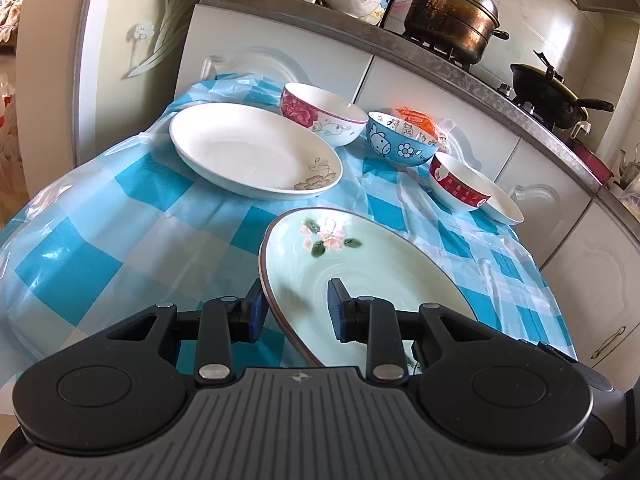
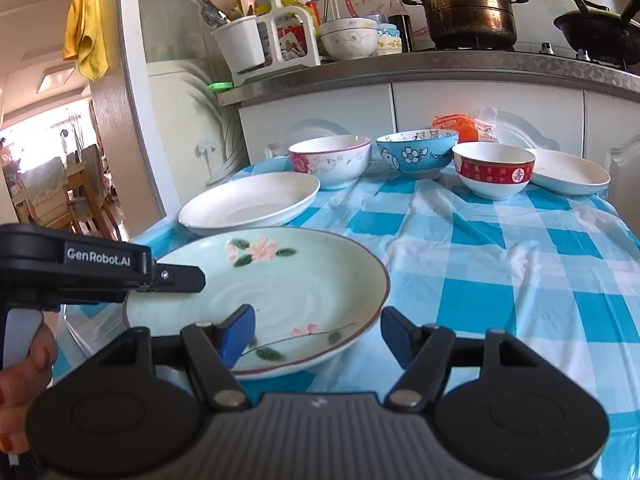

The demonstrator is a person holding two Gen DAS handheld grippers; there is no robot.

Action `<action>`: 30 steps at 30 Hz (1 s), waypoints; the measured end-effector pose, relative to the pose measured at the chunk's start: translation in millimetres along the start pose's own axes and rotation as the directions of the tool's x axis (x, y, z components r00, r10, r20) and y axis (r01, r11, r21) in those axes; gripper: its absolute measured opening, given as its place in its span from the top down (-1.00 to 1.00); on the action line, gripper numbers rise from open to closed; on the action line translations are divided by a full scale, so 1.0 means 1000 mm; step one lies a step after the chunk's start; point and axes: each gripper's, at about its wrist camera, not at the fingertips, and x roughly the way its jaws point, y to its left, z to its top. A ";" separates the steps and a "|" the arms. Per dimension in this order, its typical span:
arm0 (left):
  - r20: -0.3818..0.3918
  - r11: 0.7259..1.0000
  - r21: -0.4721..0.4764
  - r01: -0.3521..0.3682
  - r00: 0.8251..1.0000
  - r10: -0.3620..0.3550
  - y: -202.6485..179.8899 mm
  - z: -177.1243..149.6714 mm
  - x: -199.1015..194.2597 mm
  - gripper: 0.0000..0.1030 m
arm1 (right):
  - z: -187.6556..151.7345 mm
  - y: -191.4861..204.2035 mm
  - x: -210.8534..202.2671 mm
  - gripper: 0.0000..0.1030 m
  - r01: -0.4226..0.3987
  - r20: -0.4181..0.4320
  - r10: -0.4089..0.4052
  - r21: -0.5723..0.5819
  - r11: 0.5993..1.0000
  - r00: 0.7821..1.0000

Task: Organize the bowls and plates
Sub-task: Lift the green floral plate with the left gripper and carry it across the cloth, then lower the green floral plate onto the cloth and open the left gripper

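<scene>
Left wrist view: we look along our left fingers (image 1: 297, 307) at the blue-checked surface (image 1: 100, 248).
Left fingers: clamped on the near rim of the green flowered plate (image 1: 360, 260), one blue pad under its edge and the other on its inner face; the plate sits tilted between them.
Ahead of the left fingers: a white plate (image 1: 252, 152) lies flat on the surface, apart from the green one.
Beyond that: a pink-flowered bowl (image 1: 324, 114) stands just behind the white plate, with a blue cartoon bowl (image 1: 400, 140) to its right, then a red-banded bowl (image 1: 460, 182) and a small white dish (image 1: 504, 204) touching it.
Right wrist view: we see our right fingers (image 2: 318, 334) set apart, gripping nothing.
Right fingers and plate: the left pad hangs over the green flowered plate's (image 2: 280, 280) near rim, the right pad just past its edge over the cloth; we cannot tell whether the left pad touches the plate.
Left of the right fingers: the other tool reaches onto the plate's far-left rim, with a hand (image 2: 24, 376) on its handle.
Far side: white plate (image 2: 248, 200), then the pink-flowered bowl (image 2: 332, 160), blue cartoon bowl (image 2: 416, 152), red-banded bowl (image 2: 494, 168) and small white dish (image 2: 568, 172) in a row.
</scene>
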 end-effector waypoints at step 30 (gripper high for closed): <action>0.122 0.993 0.112 -0.038 0.992 0.024 -0.015 0.002 -0.045 -1.00 | -0.006 -0.044 -0.038 -0.98 0.159 0.071 -0.178 0.218 0.963 0.981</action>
